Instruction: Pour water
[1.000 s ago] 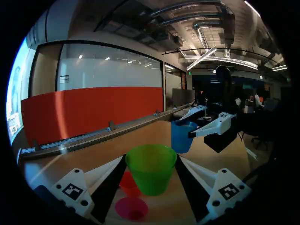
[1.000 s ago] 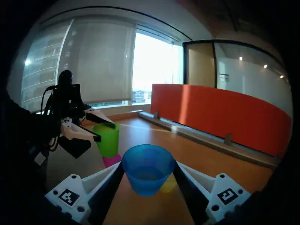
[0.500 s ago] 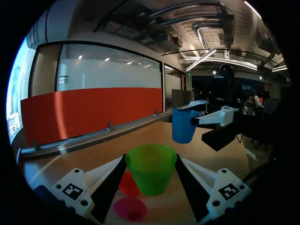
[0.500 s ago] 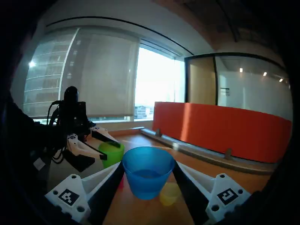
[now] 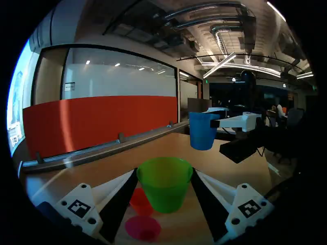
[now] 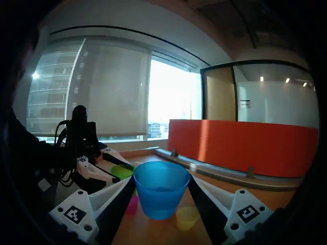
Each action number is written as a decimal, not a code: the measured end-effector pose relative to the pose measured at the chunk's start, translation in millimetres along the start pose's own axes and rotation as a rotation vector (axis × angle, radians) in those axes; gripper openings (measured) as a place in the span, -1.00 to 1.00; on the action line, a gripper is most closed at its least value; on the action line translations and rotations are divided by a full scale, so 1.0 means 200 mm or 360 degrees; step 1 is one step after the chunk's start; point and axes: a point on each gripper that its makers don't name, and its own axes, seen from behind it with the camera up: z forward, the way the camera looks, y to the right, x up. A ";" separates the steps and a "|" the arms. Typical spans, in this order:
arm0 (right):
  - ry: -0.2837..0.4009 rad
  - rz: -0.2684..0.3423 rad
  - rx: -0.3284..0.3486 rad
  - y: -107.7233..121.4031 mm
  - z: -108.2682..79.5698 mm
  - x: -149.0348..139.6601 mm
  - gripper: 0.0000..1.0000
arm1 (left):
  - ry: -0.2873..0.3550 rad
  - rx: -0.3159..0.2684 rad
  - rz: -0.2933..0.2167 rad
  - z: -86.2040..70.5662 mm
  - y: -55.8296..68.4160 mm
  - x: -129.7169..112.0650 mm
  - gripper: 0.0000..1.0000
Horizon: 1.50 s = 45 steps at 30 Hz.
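Observation:
In the left gripper view my left gripper (image 5: pixel 164 185) is shut on a green cup (image 5: pixel 165 183), held upright above the wooden table (image 5: pixel 122 163). Farther off to the right, the blue cup (image 5: pixel 202 130) hangs in the other gripper (image 5: pixel 212 122), higher than the green cup. In the right gripper view my right gripper (image 6: pixel 161 192) is shut on that blue cup (image 6: pixel 161 194), upright, with water inside. The green cup (image 6: pixel 122 170) shows lower left there, between the left gripper's fingers (image 6: pixel 107 156).
A pink cup (image 5: pixel 142 228) and a red cup (image 5: pixel 140 201) stand on the table below the green cup. A yellow cup (image 6: pixel 187 217) and the pink cup (image 6: pixel 131 205) sit under the blue one. An orange partition (image 5: pixel 98 118) runs along the table's far edge.
The right gripper has lifted the blue cup higher above the table. The left gripper and green cup have stayed still.

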 end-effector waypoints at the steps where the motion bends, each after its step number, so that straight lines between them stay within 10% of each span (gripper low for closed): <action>1: -0.0001 -0.0006 -0.0001 0.00 0.00 0.00 0.85 | 0.0001 -0.0003 0.0001 0.00 0.00 0.00 0.80; 45: -0.0128 -0.0439 0.0062 -0.07 0.05 0.13 0.84 | 0.0030 -0.0124 0.0002 0.00 0.16 -0.05 0.80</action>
